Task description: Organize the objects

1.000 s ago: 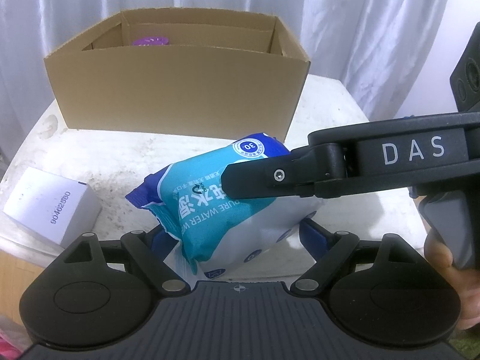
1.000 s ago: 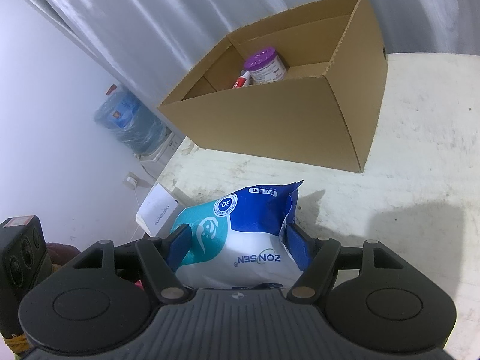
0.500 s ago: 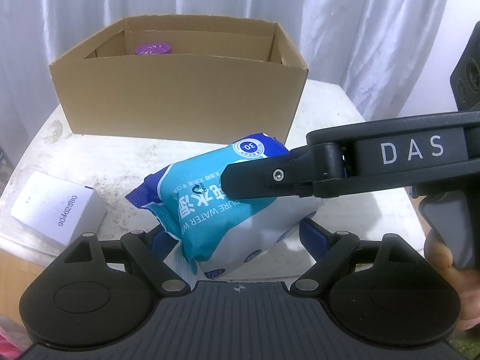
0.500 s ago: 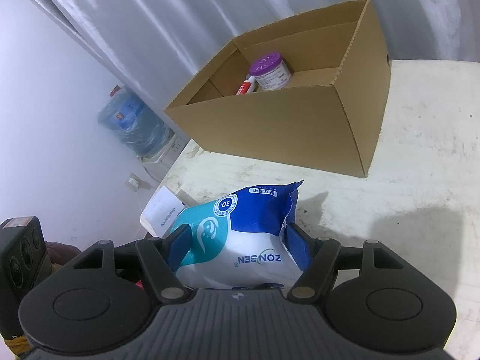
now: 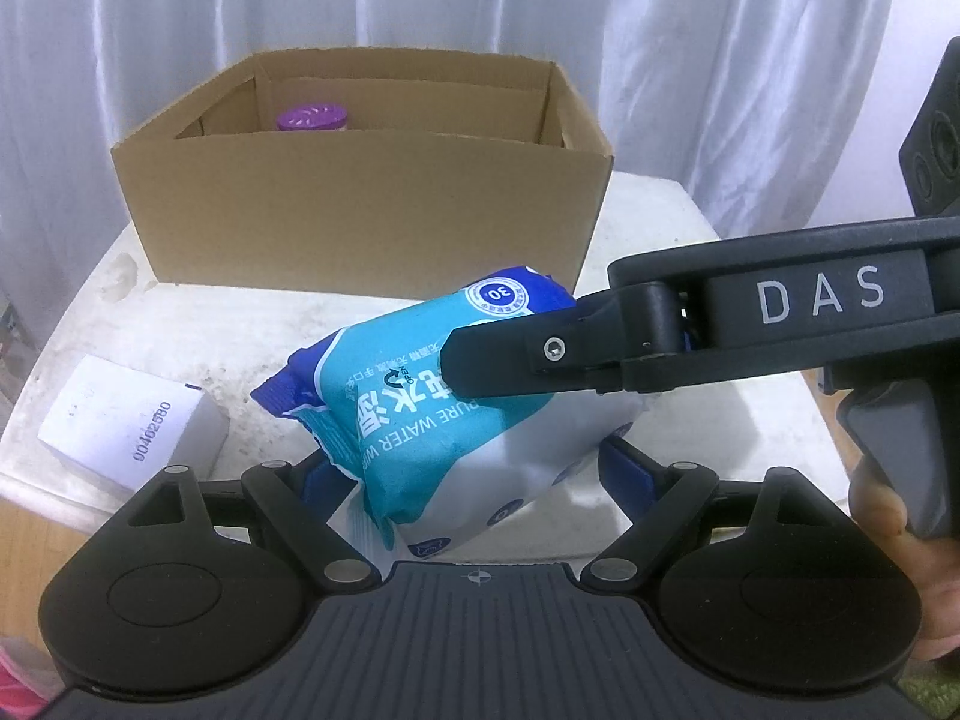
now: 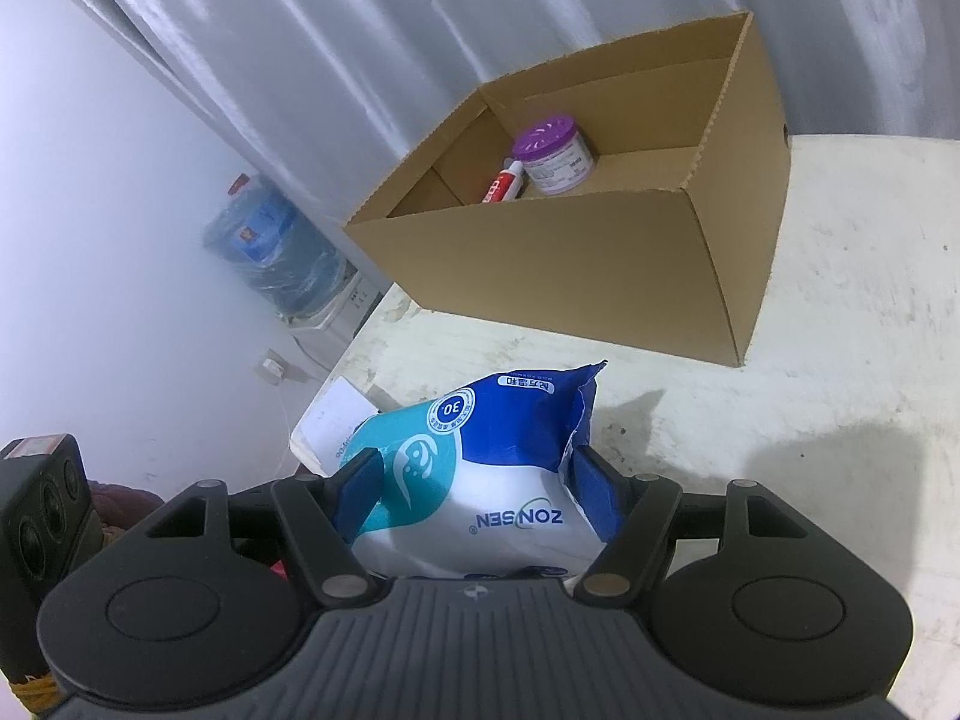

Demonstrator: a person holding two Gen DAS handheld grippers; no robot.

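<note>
While both grippers close on the same pack of wet wipes [image 5: 456, 420], we see it lifted above the white table [image 5: 690, 228], in front of the cardboard box [image 5: 360, 210]. The left gripper [image 5: 474, 474] holds the near end of the pack between its blue pads, and the right gripper [image 6: 474, 480] holds the other end, its jaws standing at a middle width with both pads pressed into the soft wrapper. In the left wrist view the right gripper comes in from the right, and one black finger [image 5: 510, 360] lies across the top of the pack.

The long axis of the pack runs from near left to far right in the left wrist view, tilted, with the dark blue crimped end pointing toward the box.

The box stands open at the top, near the far edge of the table. Inside it we see a purple-lidded jar [image 6: 555, 153] and a red and white tube [image 6: 501, 183] leaning beside it; the right part of the box floor shows bare. Between the pack and the box wall the table is bare.

A small white box [image 5: 129, 420] sits at the near left corner of the table, and the pack partly hides it in the right wrist view. The underside of the pack is hidden from us. A water bottle [image 6: 270, 246] stands blurred beyond the table, and a hand [image 5: 888, 516] is cut off at the right edge.
</note>
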